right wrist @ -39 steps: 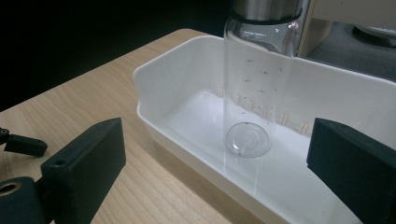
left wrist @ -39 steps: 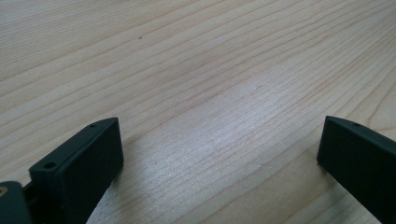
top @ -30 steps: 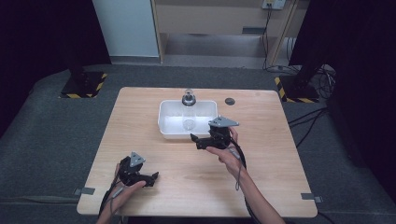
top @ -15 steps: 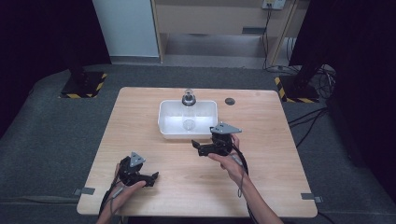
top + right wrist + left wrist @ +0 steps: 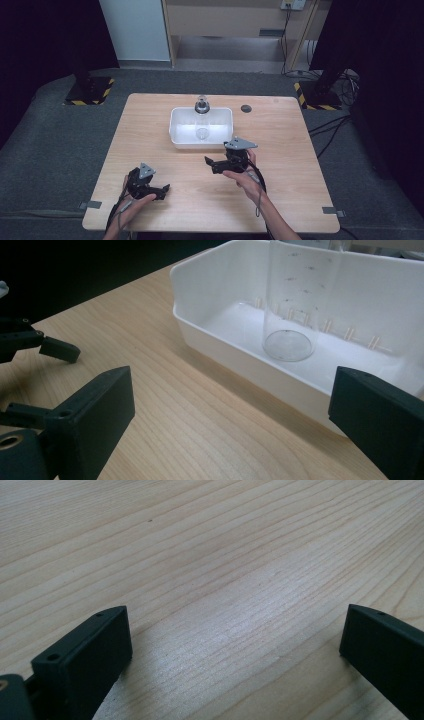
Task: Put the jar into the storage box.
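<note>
A white plastic tub sits at the middle of the wooden table, and a tall clear glass cylinder stands upright inside it. The right gripper view looks into the tub with the cylinder near its middle. My right gripper hovers just in front of the tub's near wall, pointing left, open and holding nothing. My left gripper rests near the table's front left, open over bare wood. It also appears at the left in the right gripper view.
A small dark disc lies on the table to the right of the tub, near the far edge. Past the table are grey floor mats, cables on the right and cabinets at the back.
My right gripper has drawn back from the tub toward the near edge of the table. The left gripper has stayed where it was.
</note>
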### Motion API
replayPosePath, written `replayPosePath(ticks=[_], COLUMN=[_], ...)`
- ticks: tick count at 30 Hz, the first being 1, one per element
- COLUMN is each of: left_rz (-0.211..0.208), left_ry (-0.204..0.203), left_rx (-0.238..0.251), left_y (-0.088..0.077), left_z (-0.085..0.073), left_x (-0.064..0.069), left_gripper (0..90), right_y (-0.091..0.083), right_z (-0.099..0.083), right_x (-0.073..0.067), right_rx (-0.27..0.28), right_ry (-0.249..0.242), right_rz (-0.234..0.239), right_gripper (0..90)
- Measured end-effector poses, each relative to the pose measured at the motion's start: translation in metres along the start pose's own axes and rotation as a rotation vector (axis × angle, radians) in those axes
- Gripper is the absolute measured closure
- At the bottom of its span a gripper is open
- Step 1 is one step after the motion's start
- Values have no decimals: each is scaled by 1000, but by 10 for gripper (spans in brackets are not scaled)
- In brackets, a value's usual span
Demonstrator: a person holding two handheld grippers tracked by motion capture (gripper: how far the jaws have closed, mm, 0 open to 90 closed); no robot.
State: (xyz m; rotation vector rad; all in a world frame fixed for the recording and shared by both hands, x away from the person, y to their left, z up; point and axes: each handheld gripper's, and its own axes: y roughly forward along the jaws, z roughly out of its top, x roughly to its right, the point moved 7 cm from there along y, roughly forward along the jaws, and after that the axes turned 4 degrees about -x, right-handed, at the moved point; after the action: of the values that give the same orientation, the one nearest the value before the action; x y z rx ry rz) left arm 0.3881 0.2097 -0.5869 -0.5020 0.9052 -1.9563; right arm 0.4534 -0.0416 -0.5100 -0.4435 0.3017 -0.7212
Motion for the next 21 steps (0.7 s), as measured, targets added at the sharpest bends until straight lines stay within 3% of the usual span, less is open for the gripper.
replayPosePath(ticks=[21], left_rz=[0], left_ry=[-1], left_rx=[1], left_y=[0], left_z=[0], left_x=[0], left_gripper=[0], right_y=[-6], right_z=[-23], right_x=[-5], right_rx=[-31], right_ry=[12], right_rz=[15], right_gripper=[46])
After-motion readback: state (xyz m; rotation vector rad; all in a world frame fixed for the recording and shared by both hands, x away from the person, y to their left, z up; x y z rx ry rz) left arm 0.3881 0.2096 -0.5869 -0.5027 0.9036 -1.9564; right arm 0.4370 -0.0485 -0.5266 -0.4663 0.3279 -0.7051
